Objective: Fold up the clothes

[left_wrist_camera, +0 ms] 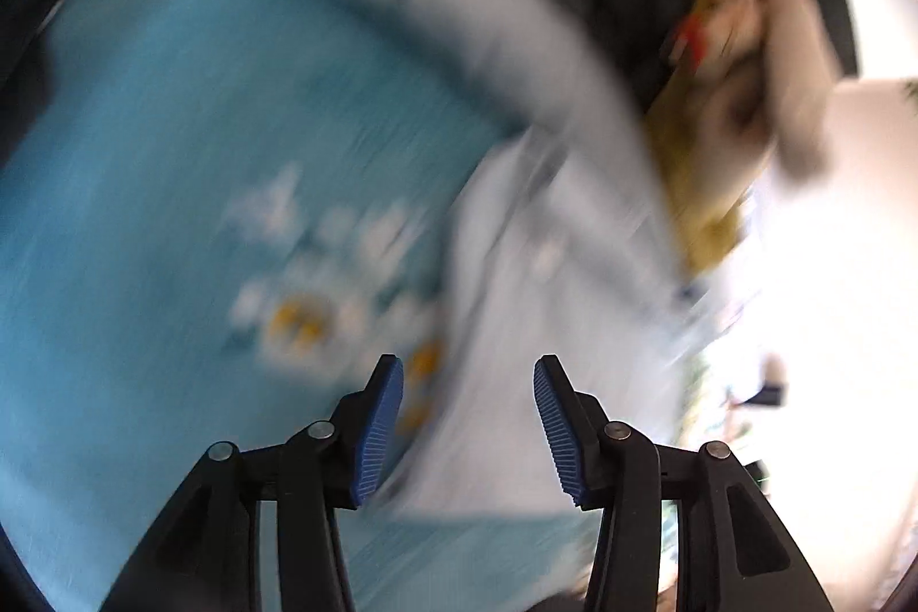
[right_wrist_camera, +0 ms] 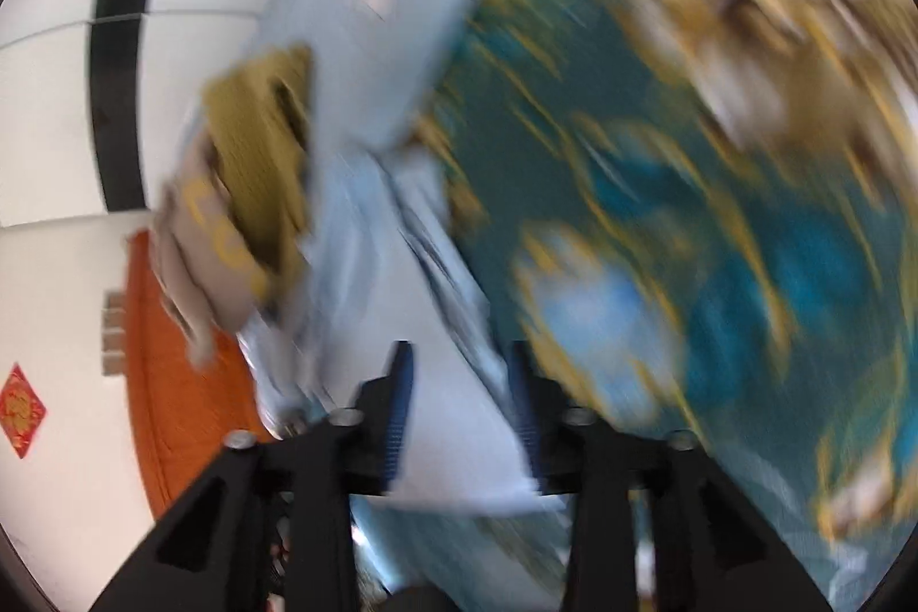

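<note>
- Left gripper (left_wrist_camera: 467,431): jaws stand well apart, the blue ribbed pads (left_wrist_camera: 378,431) gripping nothing; the cloth lies beyond and below them, not pressed between them.
- Right gripper (right_wrist_camera: 462,411): jaws partly apart; pale cloth shows in the gap, but the blur hides whether either pad touches it.
- Light blue garment (left_wrist_camera: 143,222): spread flat, filling the left and centre of the left wrist view, with a white and yellow print (left_wrist_camera: 321,291) just ahead of the left gripper's left pad.
- Pale blue-white cloth (left_wrist_camera: 533,314): lies just beside the printed garment, ahead of the left gripper and running under it; in the right wrist view the same pale cloth (right_wrist_camera: 367,279) stretches from the jaws up the middle of the frame.
- Heap of mixed clothes (left_wrist_camera: 717,32): tan, mustard, dark and red pieces, at the far upper right of the left view, beyond the pale cloth.
- Teal bedspread with gold pattern (right_wrist_camera: 717,222): fills the right side of the right view, beside the pale cloth.
- Orange door (right_wrist_camera: 172,382) and white wall (right_wrist_camera: 51,141): left edge of the right view; a red diamond decoration (right_wrist_camera: 20,411) hangs on the wall.
- Both views are strongly motion-blurred.
</note>
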`<state>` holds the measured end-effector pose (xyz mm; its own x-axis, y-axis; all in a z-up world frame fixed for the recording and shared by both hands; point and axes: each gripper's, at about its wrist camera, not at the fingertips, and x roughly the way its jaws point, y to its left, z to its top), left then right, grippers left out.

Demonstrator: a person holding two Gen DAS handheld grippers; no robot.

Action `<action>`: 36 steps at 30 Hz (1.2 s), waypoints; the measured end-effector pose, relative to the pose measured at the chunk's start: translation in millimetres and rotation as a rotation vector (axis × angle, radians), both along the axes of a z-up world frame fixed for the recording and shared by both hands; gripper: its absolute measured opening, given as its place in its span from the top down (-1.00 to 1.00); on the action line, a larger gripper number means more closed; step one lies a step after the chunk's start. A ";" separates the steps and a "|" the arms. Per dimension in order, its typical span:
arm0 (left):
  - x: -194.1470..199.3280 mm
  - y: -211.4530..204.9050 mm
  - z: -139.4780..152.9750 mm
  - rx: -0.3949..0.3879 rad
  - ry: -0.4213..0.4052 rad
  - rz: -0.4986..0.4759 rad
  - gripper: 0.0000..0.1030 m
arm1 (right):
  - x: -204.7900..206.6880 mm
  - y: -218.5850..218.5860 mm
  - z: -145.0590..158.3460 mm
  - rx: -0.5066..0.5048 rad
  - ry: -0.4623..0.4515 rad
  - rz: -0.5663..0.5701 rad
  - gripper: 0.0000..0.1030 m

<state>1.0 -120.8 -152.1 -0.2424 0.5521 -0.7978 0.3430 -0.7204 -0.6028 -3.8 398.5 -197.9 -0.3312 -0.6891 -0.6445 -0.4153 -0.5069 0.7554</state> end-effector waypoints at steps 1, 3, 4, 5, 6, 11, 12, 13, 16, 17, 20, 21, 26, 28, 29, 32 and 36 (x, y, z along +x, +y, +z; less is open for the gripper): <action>9.3 2.0 -6.1 -0.001 -0.030 -0.011 0.00 | 13.4 -2.4 -6.1 -0.008 -0.022 0.001 0.19; 25.8 1.1 -18.8 0.015 -0.102 0.010 0.00 | 30.9 -7.8 -15.9 -0.026 -0.050 -0.012 0.19; 32.1 0.2 -23.8 0.037 -0.129 0.027 0.00 | 36.7 -9.3 -21.0 -0.038 -0.060 -0.022 0.19; 37.8 -0.2 -28.2 0.066 -0.152 0.046 0.00 | 42.5 -10.7 -26.0 -0.049 -0.070 -0.032 0.19; 42.8 0.0 -31.9 0.096 -0.174 0.065 0.00 | 46.3 -13.1 -30.3 -0.058 -0.077 -0.038 0.19; 54.9 1.6 -43.0 0.163 -0.203 0.148 0.00 | 46.1 -24.4 -39.4 -0.092 -0.072 -0.070 0.19; 55.9 0.9 -44.2 0.178 -0.194 0.169 0.00 | 46.1 -26.1 -40.7 -0.095 -0.068 -0.074 0.19; 56.9 0.3 -45.4 0.189 -0.184 0.188 0.00 | 46.5 -28.1 -42.6 -0.091 -0.060 -0.076 0.19; 60.6 -0.2 -48.0 0.197 -0.158 0.223 0.01 | 48.7 -27.7 -44.6 -0.102 -0.048 -0.099 0.18; 62.8 -1.1 -48.0 0.200 -0.147 0.235 0.01 | 48.5 -29.2 -45.5 -0.110 -0.042 -0.106 0.18; 73.2 -6.6 -47.8 0.225 -0.108 0.294 0.07 | 45.8 -35.4 -47.5 -0.121 -0.018 -0.124 0.22; 76.3 -7.8 -47.9 0.223 -0.101 0.308 0.16 | 44.7 -37.9 -47.9 -0.125 -0.012 -0.128 0.28; 84.5 -14.1 -46.4 0.189 -0.094 0.338 0.69 | 41.9 -46.3 -49.6 -0.127 -0.019 -0.158 0.72; 84.6 -15.9 -40.5 0.177 -0.082 0.349 0.77 | 37.3 -47.7 -48.5 -0.132 -0.023 -0.177 0.79; 84.3 -16.1 -36.1 0.161 -0.079 0.348 0.79 | 34.7 -48.0 -45.9 -0.141 -0.016 -0.183 0.81; 88.0 -14.8 -16.5 0.118 -0.062 0.328 0.81 | 29.8 -48.8 -29.8 -0.136 0.007 -0.183 0.84; 109.4 -16.4 7.3 0.096 -0.048 0.283 0.82 | 39.4 -45.0 -7.9 -0.128 0.039 -0.169 0.86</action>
<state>110.4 -137.2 -144.9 -0.3608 0.5411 -0.7597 0.5518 -0.5328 -0.6416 35.6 353.5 -205.8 -0.4716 -0.6971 -0.5400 -0.4557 -0.3316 0.8261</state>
